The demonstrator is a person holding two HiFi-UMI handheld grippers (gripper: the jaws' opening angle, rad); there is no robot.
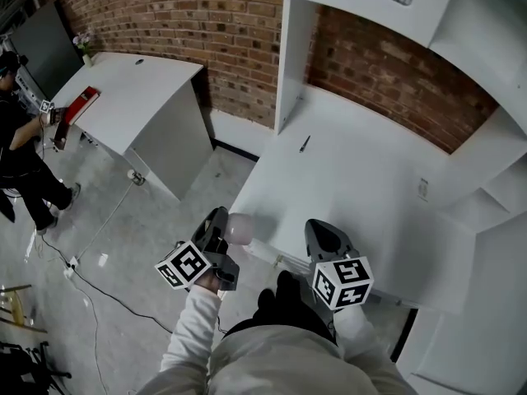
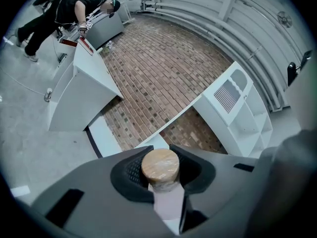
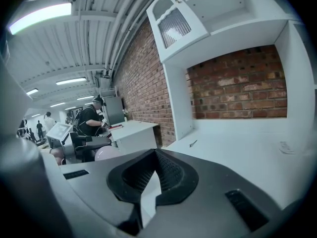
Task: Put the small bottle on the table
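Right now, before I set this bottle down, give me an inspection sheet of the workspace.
Surface: white table, with two small items on it.
Job's things: small bottle with a wooden-looking cap, held near the table's near edge, not yet set down.
Clutter: small dark item and small pale item on the table.
Grippers: left gripper shut on the bottle; right gripper jaws together, empty.
Cables: cable across the floor, left of the table.
Surroundings: brick wall, second white desk, person beside it, white shelving.

Small bottle (image 1: 242,228) in left gripper (image 1: 221,217)
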